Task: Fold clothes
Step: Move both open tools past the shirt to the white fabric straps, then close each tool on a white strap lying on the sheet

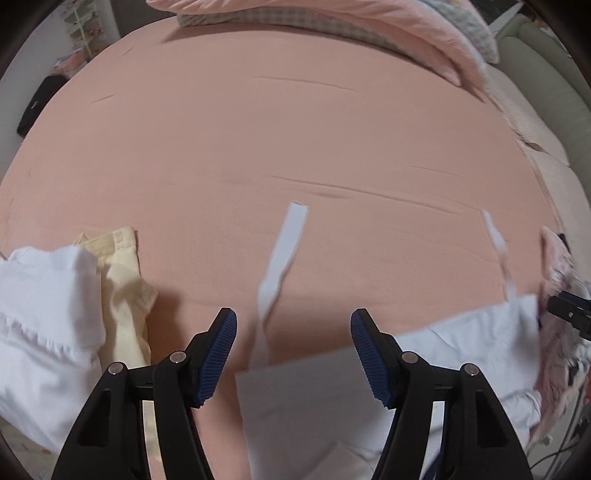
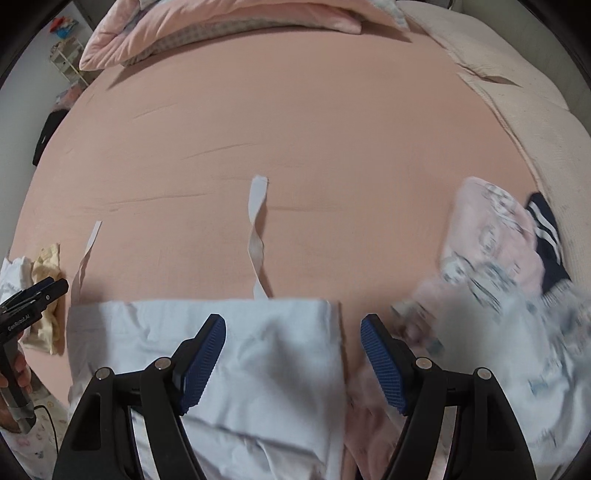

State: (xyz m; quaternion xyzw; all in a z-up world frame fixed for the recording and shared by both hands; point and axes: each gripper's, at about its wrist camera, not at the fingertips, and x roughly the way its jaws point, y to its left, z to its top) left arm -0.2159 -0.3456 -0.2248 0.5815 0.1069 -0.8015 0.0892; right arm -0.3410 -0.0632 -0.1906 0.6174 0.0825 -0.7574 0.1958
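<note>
— Where is the garment you are folding?

— Your pale blue strapped garment (image 2: 236, 354) lies flat at the near edge of the pink bedsheet (image 2: 295, 129), a smooth thin cloth with a straight top hem and a few soft creases. Two flat ribbon-like straps run from that hem toward the far side: the right strap (image 2: 256, 236) twists once along its length, the left strap (image 2: 86, 254) is narrower and lies almost straight.

— And your grippers?

— Your left gripper (image 1: 293, 354) hangs over the garment's left corner with its ribbed blue pads (image 1: 218, 356) spread wide, holding nothing. Your right gripper (image 2: 293, 360) is likewise spread apart above the garment's right edge, its fingers empty.

— What lies beside it?

— To the left, a crumpled white garment (image 1: 44, 321) rests against a pale yellow crinkled cloth (image 1: 127, 295). To the right, a heap of pink printed fabric (image 2: 487, 258) sits just beside a dark navy piece with white stripes (image 2: 546, 236); that heap is blurred. At the far end lies a puffy pink quilt (image 2: 229, 29) with a checked underside.
</note>
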